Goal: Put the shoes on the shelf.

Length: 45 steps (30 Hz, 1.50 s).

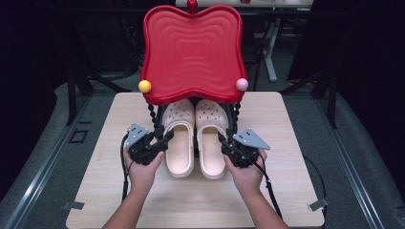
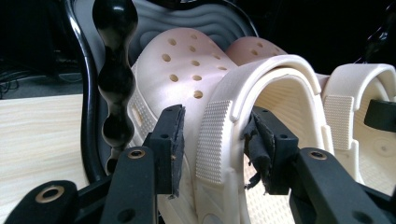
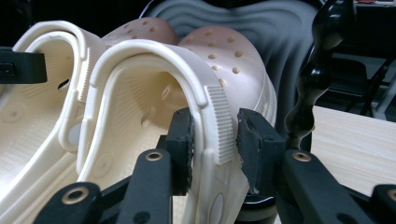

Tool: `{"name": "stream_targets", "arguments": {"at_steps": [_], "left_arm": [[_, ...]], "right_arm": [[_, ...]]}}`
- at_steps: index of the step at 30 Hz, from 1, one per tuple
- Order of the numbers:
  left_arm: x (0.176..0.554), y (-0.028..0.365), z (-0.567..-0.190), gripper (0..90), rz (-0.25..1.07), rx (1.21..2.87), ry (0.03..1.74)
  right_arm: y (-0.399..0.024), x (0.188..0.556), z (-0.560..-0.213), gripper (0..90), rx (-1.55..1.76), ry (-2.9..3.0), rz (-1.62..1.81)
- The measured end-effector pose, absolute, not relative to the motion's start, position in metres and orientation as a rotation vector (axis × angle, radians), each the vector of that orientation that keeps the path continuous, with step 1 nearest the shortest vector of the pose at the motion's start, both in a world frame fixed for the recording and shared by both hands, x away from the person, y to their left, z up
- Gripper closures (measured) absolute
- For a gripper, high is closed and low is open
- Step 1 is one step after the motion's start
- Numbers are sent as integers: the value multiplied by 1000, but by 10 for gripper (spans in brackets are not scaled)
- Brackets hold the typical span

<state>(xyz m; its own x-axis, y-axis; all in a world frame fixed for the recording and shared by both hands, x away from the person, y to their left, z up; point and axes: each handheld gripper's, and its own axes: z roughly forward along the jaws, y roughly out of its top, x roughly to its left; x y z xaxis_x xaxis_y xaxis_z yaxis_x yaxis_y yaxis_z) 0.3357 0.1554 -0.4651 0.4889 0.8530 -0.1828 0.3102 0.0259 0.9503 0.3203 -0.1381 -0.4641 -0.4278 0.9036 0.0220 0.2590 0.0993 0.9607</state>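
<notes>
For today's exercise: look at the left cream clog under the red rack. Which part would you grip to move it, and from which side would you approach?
Grip the left clog by its outer side wall near the heel, coming from the person's side of the table. That wall is thin, upright and ribbed, and the open heel lets one jaw go inside. The left gripper already straddles it, jaws apart. The black rack post blocks a side approach.

Both forearms reach forward over the table, the left gripper (image 1: 164, 138) and right gripper (image 1: 223, 140) level, each angled slightly inward, jaws parted.
</notes>
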Motion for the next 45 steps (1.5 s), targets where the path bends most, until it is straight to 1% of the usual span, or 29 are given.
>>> {"name": "stream_targets", "arguments": {"at_steps": [4,6,7,12,19,24,30,33,37,40,45], "left_arm": [[335,154,-468,580,568,1529,1065],[336,154,-468,608,592,1530,1074],[337,155,-468,615,578,1527,1073],[341,155,-467,632,589,1538,1063],[352,153,-464,643,612,1556,1044],[360,151,-462,641,624,1526,1056],[359,151,-463,617,626,1514,1055],[358,152,-464,574,611,1508,1058],[357,151,-464,546,611,1503,1061],[355,151,-464,518,613,1512,1053],[353,152,-463,505,609,1505,1046]], "right_arm": [[-138,320,-466,648,1141,1777,1357],[-136,320,-468,680,1151,1781,1360],[-136,320,-468,688,1149,1773,1357],[-137,322,-469,726,1162,1750,1363],[-135,331,-469,725,1199,1714,1387],[-133,340,-467,726,1206,1700,1372],[-131,341,-465,697,1196,1704,1371],[-132,339,-465,624,1195,1725,1387],[-131,339,-466,622,1187,1722,1378],[-133,337,-464,599,1183,1720,1371],[-135,334,-462,578,1169,1724,1363]]}}
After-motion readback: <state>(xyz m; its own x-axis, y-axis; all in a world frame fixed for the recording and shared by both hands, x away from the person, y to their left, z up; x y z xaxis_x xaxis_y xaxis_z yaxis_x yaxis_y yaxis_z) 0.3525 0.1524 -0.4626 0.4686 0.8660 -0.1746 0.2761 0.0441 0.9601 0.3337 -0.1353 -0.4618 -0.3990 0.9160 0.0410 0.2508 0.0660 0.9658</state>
